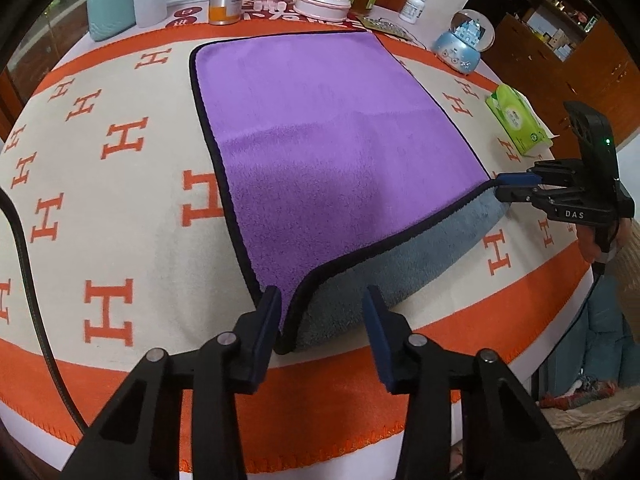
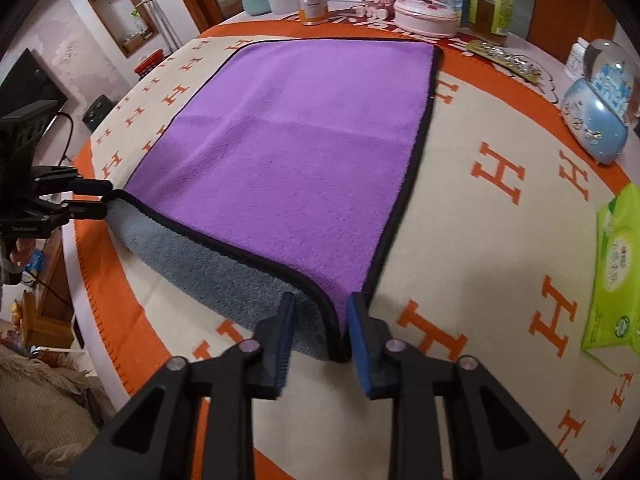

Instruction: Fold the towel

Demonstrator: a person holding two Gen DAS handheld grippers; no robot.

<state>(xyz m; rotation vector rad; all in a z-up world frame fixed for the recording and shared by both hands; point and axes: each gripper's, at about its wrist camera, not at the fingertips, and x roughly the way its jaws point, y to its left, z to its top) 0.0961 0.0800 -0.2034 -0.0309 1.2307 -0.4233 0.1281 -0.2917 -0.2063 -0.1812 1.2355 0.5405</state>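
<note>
While the orange-and-cream blanket (image 1: 120,208) covers the table, the purple towel (image 1: 320,128) lies flat on it, near edge raised showing grey underside. Left gripper (image 1: 322,320) fingers straddle one near corner, parted; right gripper (image 2: 320,328) likewise straddles the other.

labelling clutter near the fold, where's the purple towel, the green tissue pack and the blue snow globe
purple towel (image 1: 320,128), left wrist view, middle of its purple face
green tissue pack (image 2: 614,280), right wrist view, its printed top face
blue snow globe (image 1: 460,46), left wrist view, its blue base
</note>
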